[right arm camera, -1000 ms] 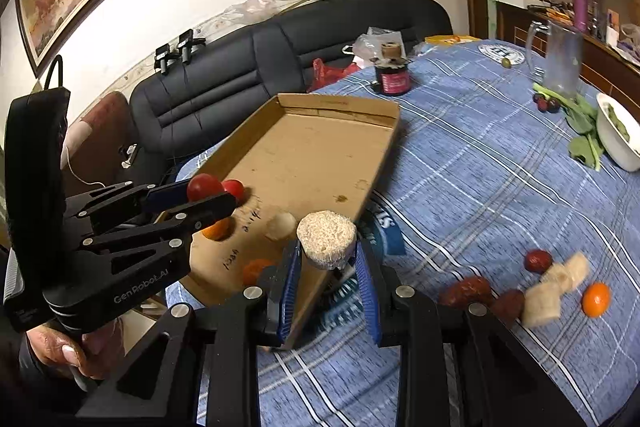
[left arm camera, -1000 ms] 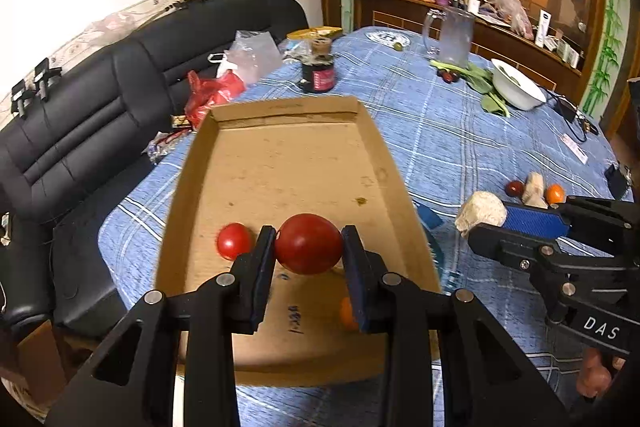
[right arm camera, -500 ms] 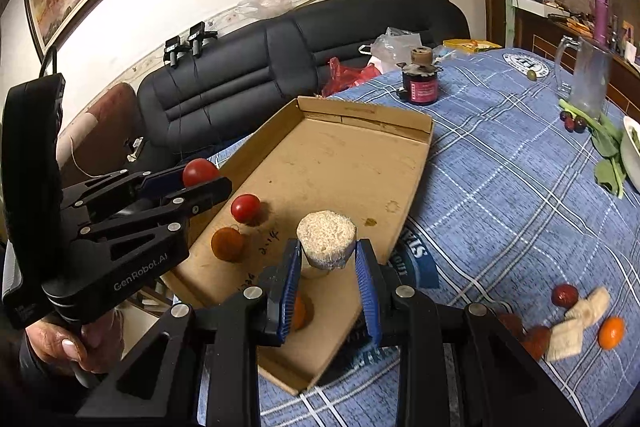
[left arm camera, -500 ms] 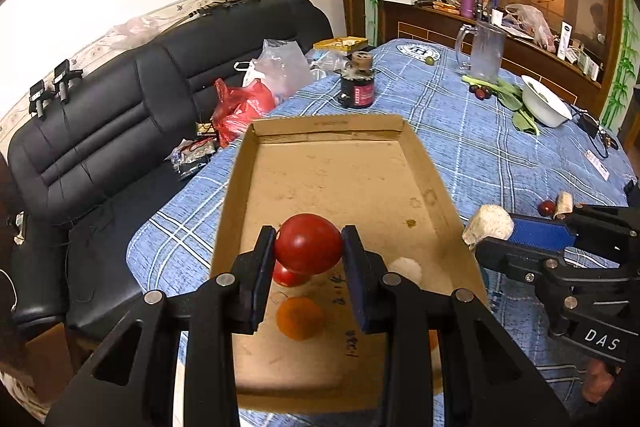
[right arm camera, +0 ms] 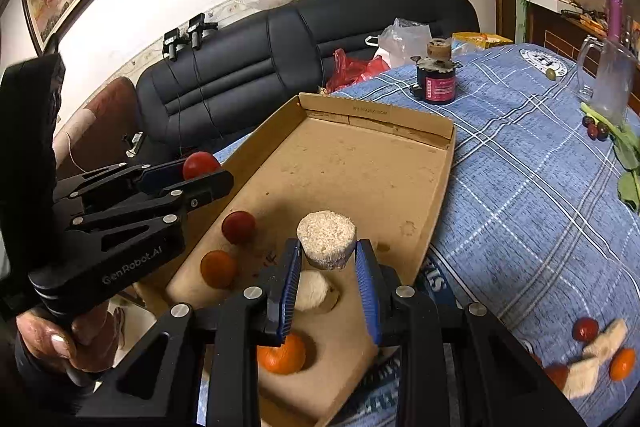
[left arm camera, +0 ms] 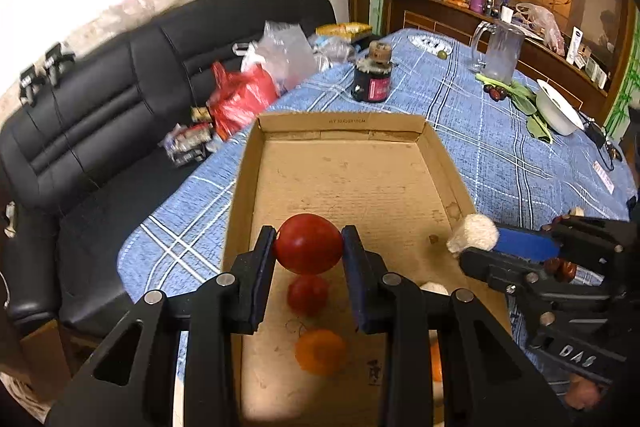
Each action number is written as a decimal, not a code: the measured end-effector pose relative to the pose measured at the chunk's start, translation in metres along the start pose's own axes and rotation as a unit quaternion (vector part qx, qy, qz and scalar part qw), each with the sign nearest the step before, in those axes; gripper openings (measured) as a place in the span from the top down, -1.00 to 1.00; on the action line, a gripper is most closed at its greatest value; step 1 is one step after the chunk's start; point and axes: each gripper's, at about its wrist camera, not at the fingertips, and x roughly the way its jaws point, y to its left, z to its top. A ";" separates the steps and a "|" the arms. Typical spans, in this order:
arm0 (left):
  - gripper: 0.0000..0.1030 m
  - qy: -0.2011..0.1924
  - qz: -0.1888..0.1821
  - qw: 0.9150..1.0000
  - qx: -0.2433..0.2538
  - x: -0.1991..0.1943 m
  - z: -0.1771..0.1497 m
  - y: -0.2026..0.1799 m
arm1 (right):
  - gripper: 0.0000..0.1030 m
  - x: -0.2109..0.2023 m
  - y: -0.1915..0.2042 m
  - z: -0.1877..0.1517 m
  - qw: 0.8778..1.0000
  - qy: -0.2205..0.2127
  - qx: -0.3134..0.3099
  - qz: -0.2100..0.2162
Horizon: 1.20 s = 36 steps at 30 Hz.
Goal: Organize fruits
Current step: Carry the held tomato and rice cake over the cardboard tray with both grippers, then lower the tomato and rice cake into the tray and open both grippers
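Note:
My left gripper [left arm camera: 309, 247] is shut on a large red tomato [left arm camera: 309, 243] and holds it above the near end of the cardboard tray [left arm camera: 340, 125]. Below it in the tray lie a smaller red tomato [left arm camera: 307, 294] and an orange fruit [left arm camera: 321, 351]. My right gripper [right arm camera: 327, 255] is shut on a pale cylindrical fruit chunk [right arm camera: 326, 239] over the tray's [right arm camera: 376, 115] near right part. Under it lie another pale chunk [right arm camera: 314, 291] and an orange fruit [right arm camera: 282, 355]. A red tomato [right arm camera: 238, 226] and an orange fruit [right arm camera: 218, 267] lie further left.
Loose fruit pieces [right arm camera: 596, 351] lie on the blue checked tablecloth [right arm camera: 540, 187] at the right. A dark jar [left arm camera: 372, 83], a glass jug [left arm camera: 500, 53] and a white bowl [left arm camera: 558, 109] stand beyond the tray. A black sofa [left arm camera: 100, 115] with bags [left arm camera: 244, 95] is at the left.
Both grippers have pulled back toward the tray's near end and risen, each keeping its fruit. More of the tray and the fruits lying in it now show beneath them.

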 end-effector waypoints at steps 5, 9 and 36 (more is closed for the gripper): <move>0.40 0.028 0.005 1.000 -0.009 0.021 0.016 0.008 | 0.46 0.023 -0.004 0.012 1.000 0.017 -0.002 -0.003; 0.40 0.051 0.008 0.999 -0.006 0.037 0.021 0.007 | 0.46 0.041 -0.003 0.017 0.999 0.035 -0.010 -0.005; 0.11 0.064 0.048 0.997 -0.003 0.030 0.009 0.000 | 0.08 0.025 -0.003 0.006 0.999 0.046 -0.010 -0.008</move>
